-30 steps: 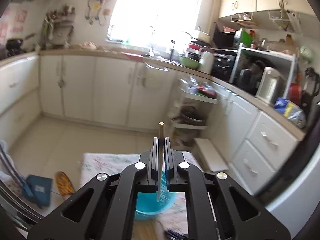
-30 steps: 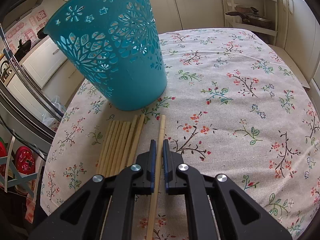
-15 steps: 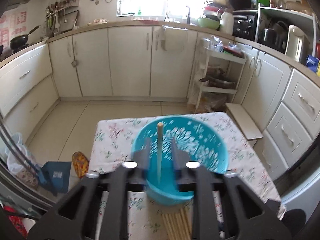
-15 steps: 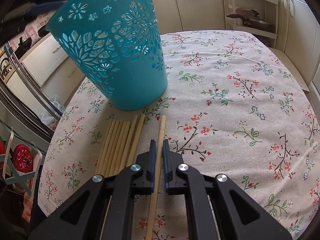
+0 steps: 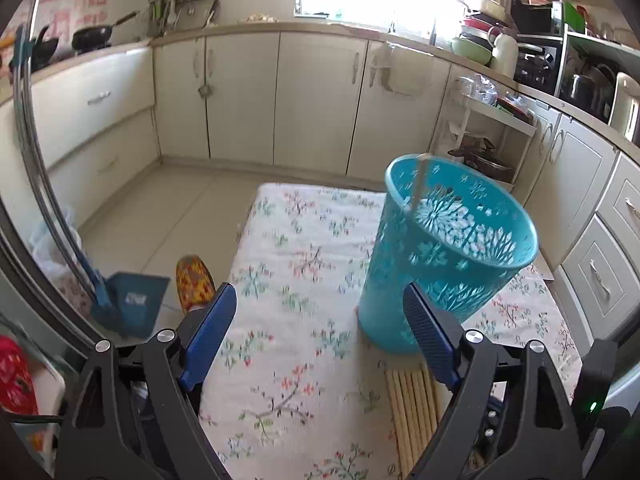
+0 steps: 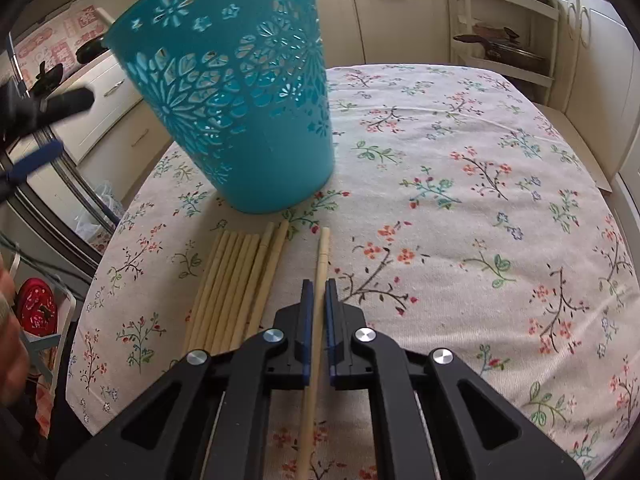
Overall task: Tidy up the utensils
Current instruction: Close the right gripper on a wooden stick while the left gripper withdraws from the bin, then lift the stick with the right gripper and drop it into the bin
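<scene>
A teal perforated basket (image 5: 444, 252) stands on the floral tablecloth (image 5: 296, 280); it also shows in the right wrist view (image 6: 244, 112). A blurred chopstick (image 5: 420, 180) leans inside the basket at its far rim. My left gripper (image 5: 316, 340) is open and empty, above the table left of the basket. A row of several wooden chopsticks (image 6: 236, 284) lies in front of the basket, also seen in the left wrist view (image 5: 412, 408). My right gripper (image 6: 316, 312) is shut on one chopstick (image 6: 320, 264) lying just right of the row.
Kitchen cabinets (image 5: 240, 96) line the far walls. A shelf rack with pots (image 5: 488, 136) stands behind the table. A dustpan (image 5: 132, 304) and a slipper (image 5: 194, 280) lie on the floor left of the table edge.
My left gripper opened and let go of its chopstick, which dropped into the basket; the gripper then moved left and back. My right gripper stayed shut on its chopstick.
</scene>
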Tool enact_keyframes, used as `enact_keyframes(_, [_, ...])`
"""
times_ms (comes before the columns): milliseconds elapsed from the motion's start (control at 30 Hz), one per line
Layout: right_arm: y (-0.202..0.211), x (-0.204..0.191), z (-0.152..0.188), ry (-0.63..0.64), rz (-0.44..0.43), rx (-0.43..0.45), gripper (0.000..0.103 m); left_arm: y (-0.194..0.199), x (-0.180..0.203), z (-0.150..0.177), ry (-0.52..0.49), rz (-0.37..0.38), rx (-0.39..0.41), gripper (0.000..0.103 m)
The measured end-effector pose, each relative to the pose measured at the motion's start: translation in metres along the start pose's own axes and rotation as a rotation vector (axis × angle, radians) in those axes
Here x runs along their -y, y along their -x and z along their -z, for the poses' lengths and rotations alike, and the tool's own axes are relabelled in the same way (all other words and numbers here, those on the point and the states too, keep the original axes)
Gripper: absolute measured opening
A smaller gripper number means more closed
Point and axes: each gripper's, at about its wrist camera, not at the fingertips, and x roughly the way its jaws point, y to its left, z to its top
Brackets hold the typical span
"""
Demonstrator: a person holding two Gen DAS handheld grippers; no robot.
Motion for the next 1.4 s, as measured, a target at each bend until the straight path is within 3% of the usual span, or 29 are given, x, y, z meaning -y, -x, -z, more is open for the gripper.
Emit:
enact_keyframes(200, [0.019, 0.012, 0.004, -0.096, -0.059, 0.02, 0.006, -0.004, -0.005, 0.009, -0.019, 0.01, -0.004, 0.082])
enact_keyframes(433, [0.089, 0.016, -0.003, -0.164, -0.2, 0.178, 0.006, -0.049, -0.007, 0.041, -0.035, -0.026, -0.142, 0.082])
enact_keyframes(567, [0.12, 0.008, -0.022, -0.158, -0.256, 0.258, 0.006, -0.065, -0.01, 0.06, -0.04, -0.047, -0.199, 0.082])
enact_keyframes(800, [0.167, -0.008, -0.071, -0.111, -0.338, 0.415, 0.006, -0.066, -0.012, 0.061, -0.038, -0.051, -0.2, 0.085])
enact_keyframes(967, [0.189, -0.02, -0.121, -0.098, -0.291, 0.609, 0.006, -0.065, -0.003, 0.062, -0.077, -0.066, -0.19, 0.085])
enact_keyframes(1067, [0.173, -0.024, -0.15, -0.124, -0.224, 0.701, 0.006, -0.064, 0.003, 0.063, -0.1, -0.079, -0.189, 0.086])
enact_keyframes(1167, [0.142, -0.028, -0.161, -0.144, -0.14, 0.716, 0.006, -0.063, 0.007, 0.063, -0.118, -0.089, -0.183, 0.087])
enact_keyframes(1267, [0.1, -0.033, -0.16, -0.134, -0.07, 0.654, 0.007, -0.063, 0.007, 0.063, -0.12, -0.09, -0.182, 0.088])
enact_keyframes(1400, [0.082, -0.037, -0.136, -0.099, -0.07, 0.573, 0.008, -0.067, 0.004, 0.062, -0.11, -0.08, -0.2, 0.09])
